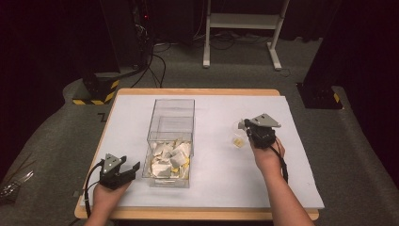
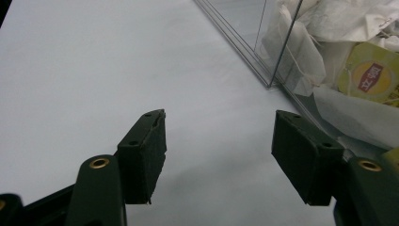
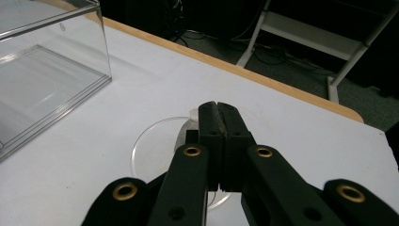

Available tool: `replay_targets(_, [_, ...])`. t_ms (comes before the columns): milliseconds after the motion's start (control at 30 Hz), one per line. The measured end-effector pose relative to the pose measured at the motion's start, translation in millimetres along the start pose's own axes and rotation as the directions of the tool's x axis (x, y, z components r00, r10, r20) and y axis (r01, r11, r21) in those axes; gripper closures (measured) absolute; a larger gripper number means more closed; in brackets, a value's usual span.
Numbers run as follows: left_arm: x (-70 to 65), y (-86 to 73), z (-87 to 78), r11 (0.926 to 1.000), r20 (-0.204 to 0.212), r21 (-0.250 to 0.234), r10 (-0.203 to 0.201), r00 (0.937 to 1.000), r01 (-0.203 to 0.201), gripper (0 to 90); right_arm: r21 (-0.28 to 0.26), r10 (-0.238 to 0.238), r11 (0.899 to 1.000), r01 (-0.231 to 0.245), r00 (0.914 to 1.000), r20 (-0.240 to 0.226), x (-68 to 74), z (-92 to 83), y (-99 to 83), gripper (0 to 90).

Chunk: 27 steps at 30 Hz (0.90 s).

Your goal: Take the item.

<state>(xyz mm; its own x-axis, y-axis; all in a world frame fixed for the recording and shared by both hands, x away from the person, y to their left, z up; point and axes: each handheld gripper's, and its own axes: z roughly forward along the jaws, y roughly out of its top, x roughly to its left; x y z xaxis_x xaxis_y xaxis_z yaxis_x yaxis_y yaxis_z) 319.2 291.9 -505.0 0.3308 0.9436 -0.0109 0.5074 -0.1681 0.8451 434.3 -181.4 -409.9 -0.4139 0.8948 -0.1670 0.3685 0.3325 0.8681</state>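
Left gripper (image 1: 133, 168) rests at near left, jaws apart; right gripper (image 1: 241, 126) is farther right, jaws pressed together.

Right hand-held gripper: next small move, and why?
Probably open the right hand-held gripper to drop the tea bag: its jaws look shut on something thin right above the clear dish, and the left hand-held gripper waits open beside the clear box.
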Motion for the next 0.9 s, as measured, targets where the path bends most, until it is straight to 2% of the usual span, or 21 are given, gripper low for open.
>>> replay_targets(133, [-0.2,0.1,0.2,1.0000,-0.002,0.003,0.000,1.0000,0.000,35.9,-0.002,-0.005,1.000,0.005,1.0000,0.000,-0.1,0.8,-0.1,85.7])
replay_targets(900, [-0.5,0.2,0.3,1.0000,-0.003,0.005,0.005,1.0000,-0.005,36.0,-0.019,-0.005,1.000,0.005,1.0000,0.002,3.0,-4.7,-2.0,80.1])
